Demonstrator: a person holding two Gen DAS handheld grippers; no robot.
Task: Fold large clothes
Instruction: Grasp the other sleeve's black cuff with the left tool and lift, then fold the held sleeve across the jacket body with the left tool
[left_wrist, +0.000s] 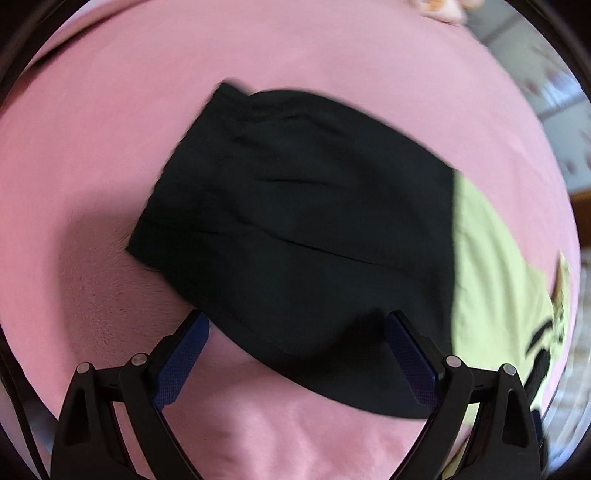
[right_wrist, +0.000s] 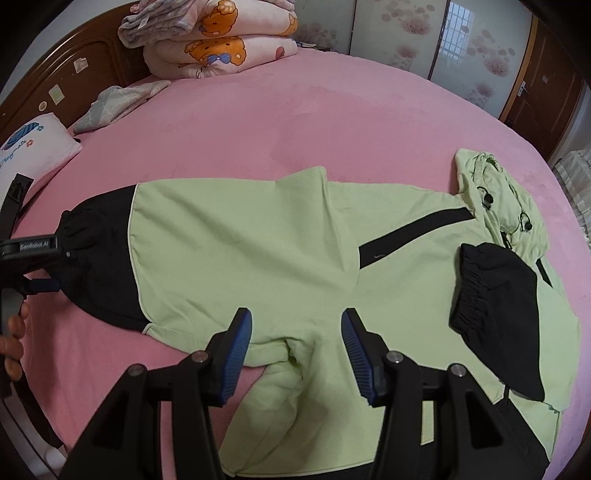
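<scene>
Left wrist view: the left gripper hangs with its blue-padded fingers spread wide, holding nothing, just over the near edge of a black sleeve end. The black cloth lies flat on the pink bedsheet, creased in a few long lines, and its near corner falls between the two fingers. At its right side the black joins pale green cloth of the same jacket. The picture is blurred.

Right wrist view: the jacket lies spread across the pink bedsheet, mostly pale green with black panels. One sleeve runs out to the left and ends in a black gathered cuff, beside the left gripper at the left edge. A black diagonal stripe crosses the chest. The hood lies crumpled at the far right with dark cord ends on it. A second black cuff is folded in over the body at the right. The right gripper hangs wide apart and empty over the near green edge, which bunches in a small fold between its fingers. Folded quilts and a pillow sit at the far left, by a wooden headboard.
</scene>
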